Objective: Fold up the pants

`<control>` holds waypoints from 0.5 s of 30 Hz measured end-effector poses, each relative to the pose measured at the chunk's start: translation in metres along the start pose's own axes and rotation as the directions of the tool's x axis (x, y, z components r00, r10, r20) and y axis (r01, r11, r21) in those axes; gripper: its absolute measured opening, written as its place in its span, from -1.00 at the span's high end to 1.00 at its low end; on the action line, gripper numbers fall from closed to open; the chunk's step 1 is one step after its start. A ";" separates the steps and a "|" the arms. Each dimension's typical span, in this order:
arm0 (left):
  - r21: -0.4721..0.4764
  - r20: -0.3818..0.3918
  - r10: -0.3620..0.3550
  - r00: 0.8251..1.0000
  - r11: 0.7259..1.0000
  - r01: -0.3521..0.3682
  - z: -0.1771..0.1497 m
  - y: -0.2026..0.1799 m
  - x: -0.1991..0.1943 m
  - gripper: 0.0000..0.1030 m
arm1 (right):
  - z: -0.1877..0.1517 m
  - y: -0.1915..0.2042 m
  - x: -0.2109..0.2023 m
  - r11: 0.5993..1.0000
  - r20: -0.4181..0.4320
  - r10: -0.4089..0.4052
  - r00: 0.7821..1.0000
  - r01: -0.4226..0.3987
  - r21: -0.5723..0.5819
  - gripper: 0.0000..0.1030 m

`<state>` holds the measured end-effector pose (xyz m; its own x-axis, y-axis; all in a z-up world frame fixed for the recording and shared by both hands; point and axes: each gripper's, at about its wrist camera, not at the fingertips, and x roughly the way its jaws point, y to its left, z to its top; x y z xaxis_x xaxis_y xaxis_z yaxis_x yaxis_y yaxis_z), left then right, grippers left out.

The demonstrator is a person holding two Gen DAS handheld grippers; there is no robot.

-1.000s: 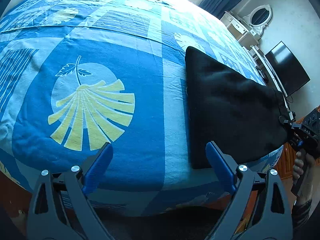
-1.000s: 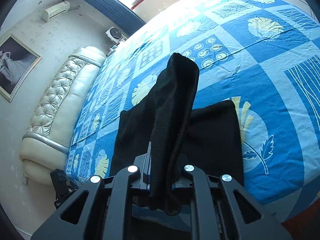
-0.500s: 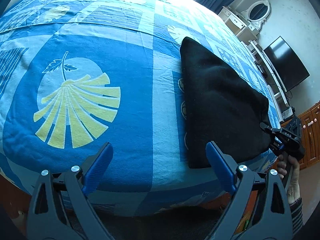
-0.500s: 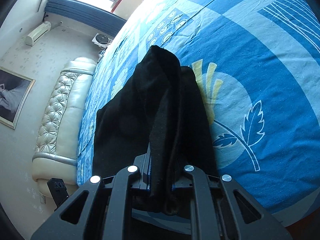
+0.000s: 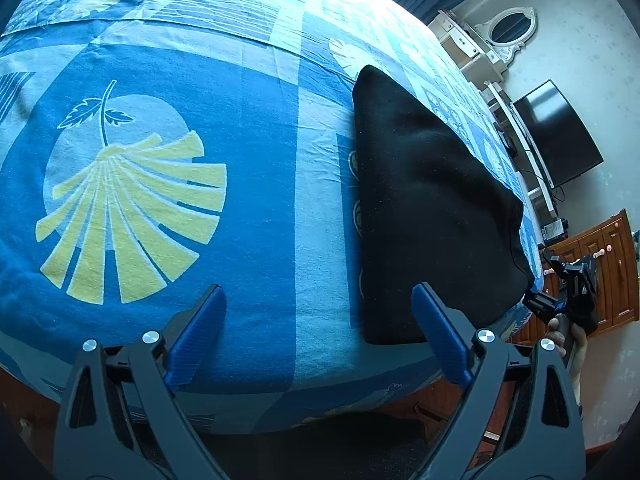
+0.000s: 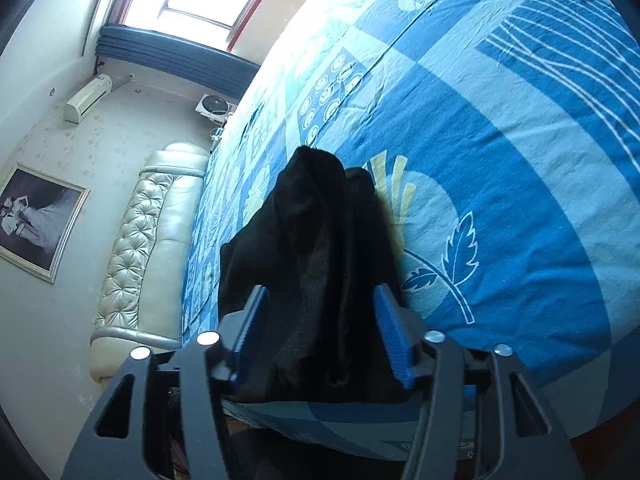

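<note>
The black pants (image 5: 432, 208) lie folded on the blue patterned bed cover (image 5: 248, 184), at the right of the left wrist view. My left gripper (image 5: 318, 320) is open and empty, just left of the pants' near edge. My right gripper (image 6: 320, 316) is open, its jaws apart on either side of a bunched ridge of the pants (image 6: 316, 264), whose near end lies loose between the blue pads. The right gripper also shows in the left wrist view (image 5: 568, 292) at the pants' right corner.
The bed's near edge (image 5: 320, 400) drops off below the grippers. A padded headboard (image 6: 136, 256) stands at the left. A TV (image 5: 560, 132), white dresser (image 5: 472, 48) and wooden cabinet (image 5: 600, 272) line the wall beyond the bed.
My right gripper was shut on the pants and has opened, lowering the lifted fold onto the bed. The left gripper stayed open and shifted slightly.
</note>
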<state>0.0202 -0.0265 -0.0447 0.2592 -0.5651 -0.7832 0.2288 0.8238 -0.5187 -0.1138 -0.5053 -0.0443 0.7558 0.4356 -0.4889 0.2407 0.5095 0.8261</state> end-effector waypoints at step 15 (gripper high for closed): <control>-0.049 -0.053 -0.231 0.972 0.972 0.228 0.019 -0.020 0.043 -0.82 | -0.019 -0.015 0.047 0.999 -0.176 0.051 0.983 -0.052 0.002 -0.49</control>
<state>0.0443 -0.0687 -0.0617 0.1494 -0.7368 -0.6593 0.2353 0.6742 -0.7001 -0.0934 -0.4785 -0.0847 0.6483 0.5848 -0.4876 0.2028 0.4847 0.8509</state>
